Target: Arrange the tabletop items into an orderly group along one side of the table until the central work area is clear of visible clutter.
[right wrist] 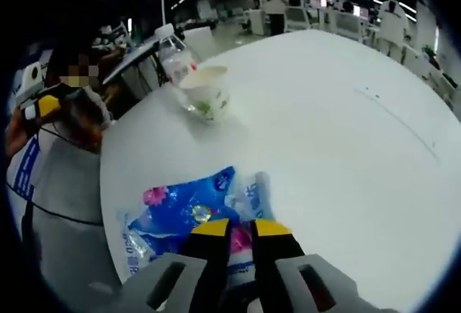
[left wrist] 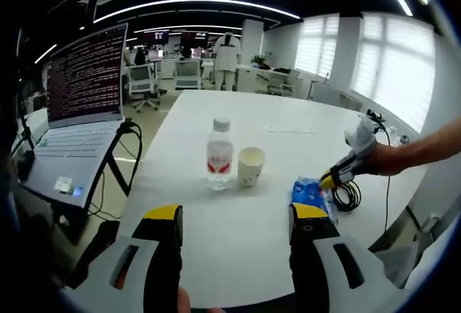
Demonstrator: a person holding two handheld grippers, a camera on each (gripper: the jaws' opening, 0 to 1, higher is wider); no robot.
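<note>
White table (right wrist: 346, 147): right hand-held gripper (right wrist: 240, 228) nearly closed on blue packet (right wrist: 189, 212).

White round-edged table (left wrist: 288, 155), smooth and pale. Standing near its middle: a clear water bottle (left wrist: 220, 153) with a red label, just beside a paper cup (left wrist: 251, 166), perhaps touching. Toward the near edge, a blue plastic packet (right wrist: 189, 216) lying flat. Beside it, a coiled black cable (left wrist: 348, 195), resting at the table's rim.
</note>
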